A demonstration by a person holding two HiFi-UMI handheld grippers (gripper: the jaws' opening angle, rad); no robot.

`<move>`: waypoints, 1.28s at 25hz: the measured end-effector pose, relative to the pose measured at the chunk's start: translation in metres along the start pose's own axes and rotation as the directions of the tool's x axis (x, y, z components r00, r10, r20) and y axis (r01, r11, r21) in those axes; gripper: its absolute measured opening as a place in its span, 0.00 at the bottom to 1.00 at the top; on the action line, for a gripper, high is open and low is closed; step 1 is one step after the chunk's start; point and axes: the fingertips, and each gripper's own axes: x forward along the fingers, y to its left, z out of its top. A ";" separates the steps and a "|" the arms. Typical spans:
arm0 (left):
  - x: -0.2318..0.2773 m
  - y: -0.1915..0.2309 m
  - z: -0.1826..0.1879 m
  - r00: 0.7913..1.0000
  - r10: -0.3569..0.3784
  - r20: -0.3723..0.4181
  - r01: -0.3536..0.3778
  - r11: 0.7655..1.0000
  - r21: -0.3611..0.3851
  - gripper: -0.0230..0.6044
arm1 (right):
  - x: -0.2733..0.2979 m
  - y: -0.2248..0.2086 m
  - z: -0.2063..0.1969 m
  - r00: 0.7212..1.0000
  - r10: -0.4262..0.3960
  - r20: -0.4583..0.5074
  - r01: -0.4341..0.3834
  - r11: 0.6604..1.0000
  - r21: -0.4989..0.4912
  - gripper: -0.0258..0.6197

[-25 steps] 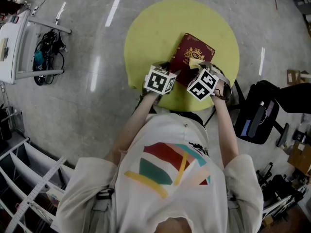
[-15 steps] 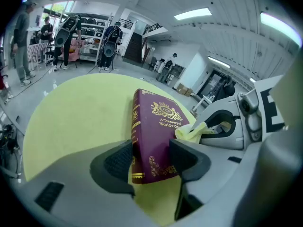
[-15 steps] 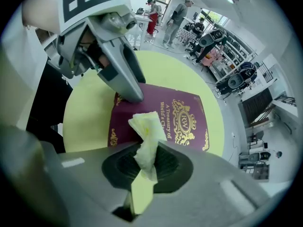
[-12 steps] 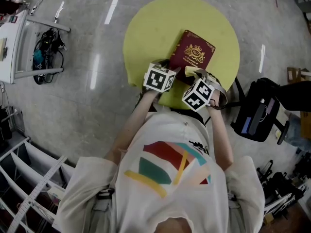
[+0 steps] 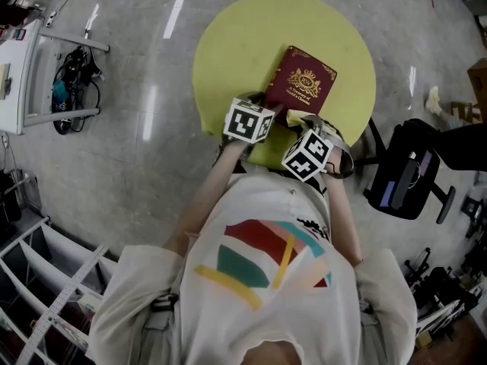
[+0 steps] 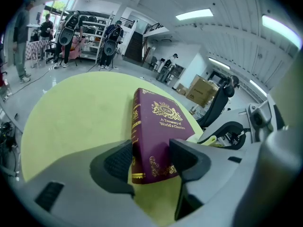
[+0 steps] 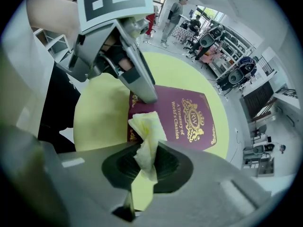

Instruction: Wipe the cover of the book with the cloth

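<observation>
Left gripper [image 6: 150, 160] jaws clamped on the near spine corner of the maroon book [image 5: 303, 84], which lies flat on the round yellow table [image 5: 243, 36], gilt cover up. Just beside it, right gripper [image 7: 146, 163] jaws pinched tight on the pale yellow cloth [image 7: 146, 129], its bunched end over the book's near edge

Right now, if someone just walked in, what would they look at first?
Probably the dark red book with gold print, lying on a round yellow table. The left gripper has its fingers closed on the book's near corner. The right gripper pinches a pale yellow cloth at the book's near edge.
</observation>
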 end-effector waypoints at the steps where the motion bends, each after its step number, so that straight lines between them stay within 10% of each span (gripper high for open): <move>1: 0.000 0.000 0.000 1.000 -0.002 -0.001 0.002 1.000 -0.001 0.41 | 0.000 0.002 0.000 1.000 0.005 0.000 -0.005 1.000 0.000 0.09; 32: -0.001 0.002 0.000 1.000 -0.002 0.012 0.002 1.000 -0.020 0.41 | -0.008 0.034 0.004 0.997 0.077 0.008 -0.077 0.997 0.009 0.09</move>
